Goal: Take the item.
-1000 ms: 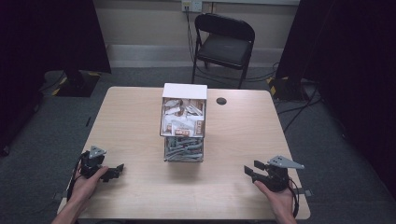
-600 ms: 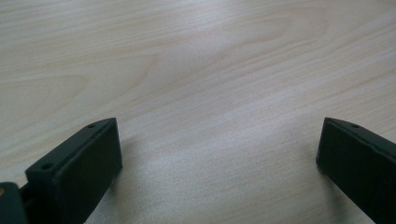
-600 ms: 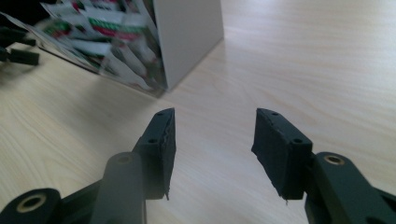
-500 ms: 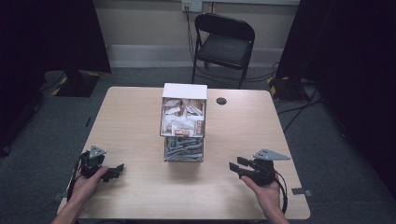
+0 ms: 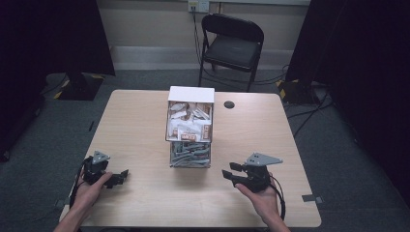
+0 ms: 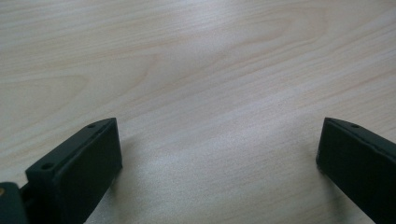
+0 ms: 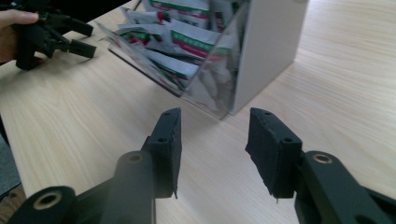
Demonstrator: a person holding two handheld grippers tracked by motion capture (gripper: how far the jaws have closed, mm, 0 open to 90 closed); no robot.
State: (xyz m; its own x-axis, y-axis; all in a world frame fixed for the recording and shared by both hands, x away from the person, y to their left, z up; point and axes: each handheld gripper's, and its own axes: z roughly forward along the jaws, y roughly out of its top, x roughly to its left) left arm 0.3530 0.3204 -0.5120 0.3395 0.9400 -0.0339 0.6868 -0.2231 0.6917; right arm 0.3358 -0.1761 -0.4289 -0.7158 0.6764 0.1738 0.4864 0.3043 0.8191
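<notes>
We've got the packet box (image 5: 190, 126) ahead-left of the R gripper (image 5: 235, 173), nearer than the L gripper (image 5: 118, 177); both spread, empty.

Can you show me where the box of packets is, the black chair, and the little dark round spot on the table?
box of packets (image 5: 190, 123), high view, on the packets inside
black chair (image 5: 232, 48), high view, on its seat
dark round spot (image 5: 229, 104), high view, on its middle
</notes>
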